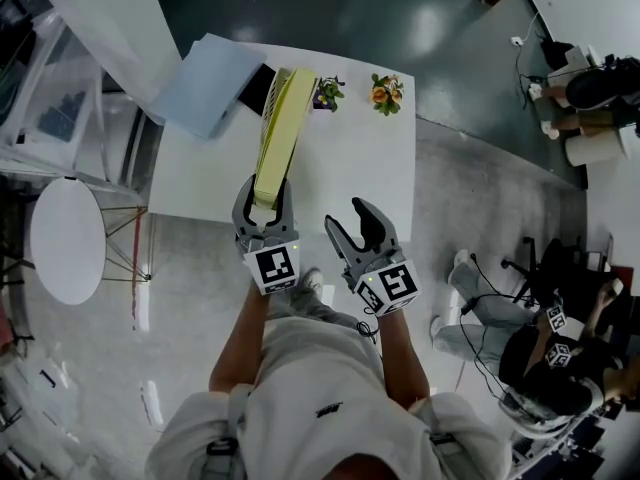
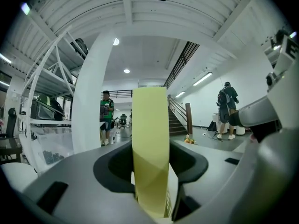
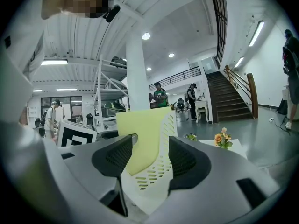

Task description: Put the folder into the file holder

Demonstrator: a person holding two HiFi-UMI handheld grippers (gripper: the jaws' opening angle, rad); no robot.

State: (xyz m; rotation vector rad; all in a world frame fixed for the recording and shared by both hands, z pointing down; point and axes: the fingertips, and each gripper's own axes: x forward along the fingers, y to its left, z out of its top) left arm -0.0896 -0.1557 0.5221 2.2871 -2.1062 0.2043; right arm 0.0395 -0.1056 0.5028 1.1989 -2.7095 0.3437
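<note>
A yellow folder (image 1: 278, 133) stands on edge in a white perforated file holder (image 1: 275, 80) on the white table (image 1: 350, 168). My left gripper (image 1: 266, 196) is at the folder's near end. In the left gripper view the folder (image 2: 149, 139) runs up between the jaws of the left gripper (image 2: 150, 171), with thin gaps beside it, so the gripper is open. My right gripper (image 1: 348, 218) hovers open and empty at the table's near edge, right of the folder. The right gripper view shows the folder (image 3: 140, 139) and file holder (image 3: 161, 169) just beyond the right gripper (image 3: 149, 157).
Two small flower pots (image 1: 387, 93) (image 1: 328, 92) stand at the table's far edge. A pale blue board (image 1: 205, 83) overhangs the far left corner. A round white table (image 1: 67, 238) is on the left, and seated people (image 1: 560, 358) are on the right.
</note>
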